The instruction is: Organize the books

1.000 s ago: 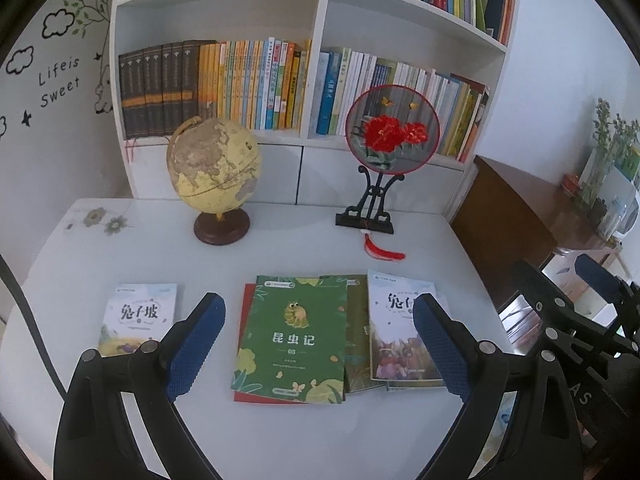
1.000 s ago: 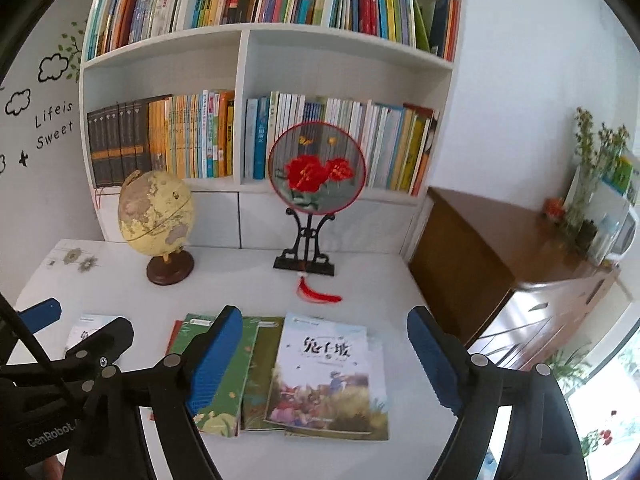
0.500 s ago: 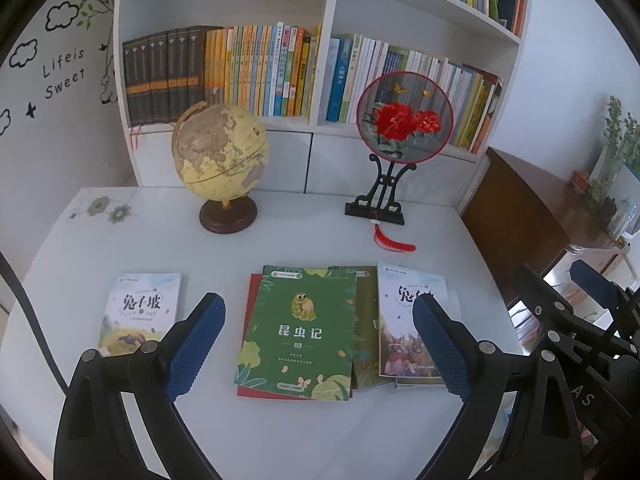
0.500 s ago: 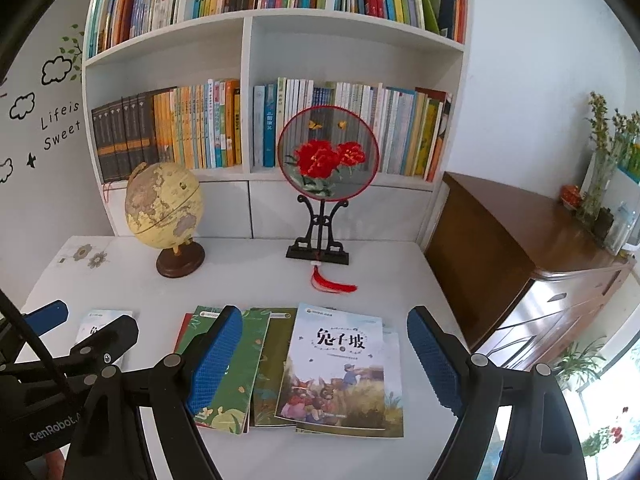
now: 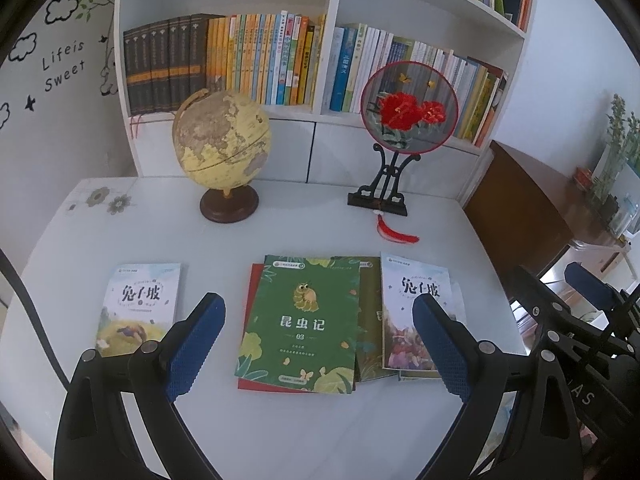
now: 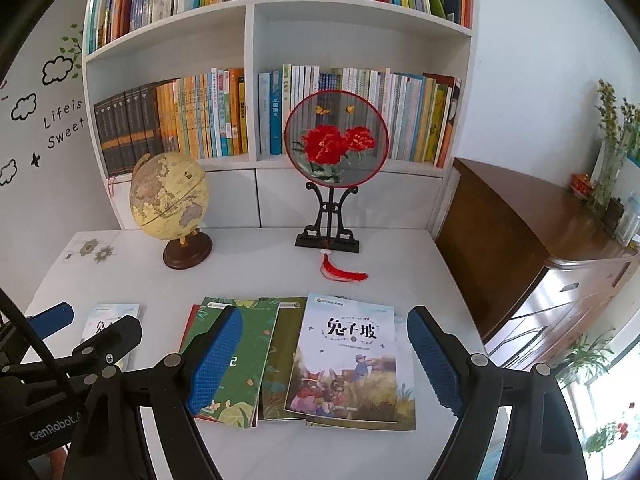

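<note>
Hovering with both claws wide and empty, left claw (image 5: 318,342) and right claw (image 6: 324,360), we face overlapped books (image 6: 298,360) near the table's (image 5: 320,232) front edge; thin covers may slip, perhaps dragging neighbours off.

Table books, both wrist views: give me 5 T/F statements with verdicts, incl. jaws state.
1. The green book lies on top of a red book. True.
2. The left gripper has its jaws shut on a book. False: the jaws stand wide open above the table, holding nothing.
3. Two books with the same pale cover are out: one lies alone on the left, one at the right of the pile. True.
4. The globe stands to the right of the fan ornament. False: it stands to its left.
5. The right gripper holds the pale book. False: its jaws are open.
</note>
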{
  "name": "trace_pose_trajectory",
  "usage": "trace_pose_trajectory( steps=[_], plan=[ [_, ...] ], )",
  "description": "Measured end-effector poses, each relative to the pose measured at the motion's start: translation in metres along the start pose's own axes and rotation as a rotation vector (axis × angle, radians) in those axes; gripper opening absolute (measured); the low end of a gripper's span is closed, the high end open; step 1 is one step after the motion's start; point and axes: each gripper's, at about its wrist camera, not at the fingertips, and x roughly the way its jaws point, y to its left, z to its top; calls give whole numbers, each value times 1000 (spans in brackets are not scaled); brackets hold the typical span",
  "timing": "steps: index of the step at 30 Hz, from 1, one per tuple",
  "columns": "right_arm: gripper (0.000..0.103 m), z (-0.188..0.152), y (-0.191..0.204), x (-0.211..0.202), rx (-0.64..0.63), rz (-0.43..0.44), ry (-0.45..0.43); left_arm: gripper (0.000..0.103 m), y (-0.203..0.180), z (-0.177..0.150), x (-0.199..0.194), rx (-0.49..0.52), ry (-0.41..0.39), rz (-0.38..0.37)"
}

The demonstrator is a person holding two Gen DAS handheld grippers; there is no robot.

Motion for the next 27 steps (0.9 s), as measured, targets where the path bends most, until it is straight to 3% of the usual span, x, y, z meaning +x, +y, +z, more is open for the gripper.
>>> trace_pose_trajectory(
  steps=[27],
  plan=[
    [83,-8,3,18,5,14,42,94,6,-6,19,-7,50,-13]
  ],
)
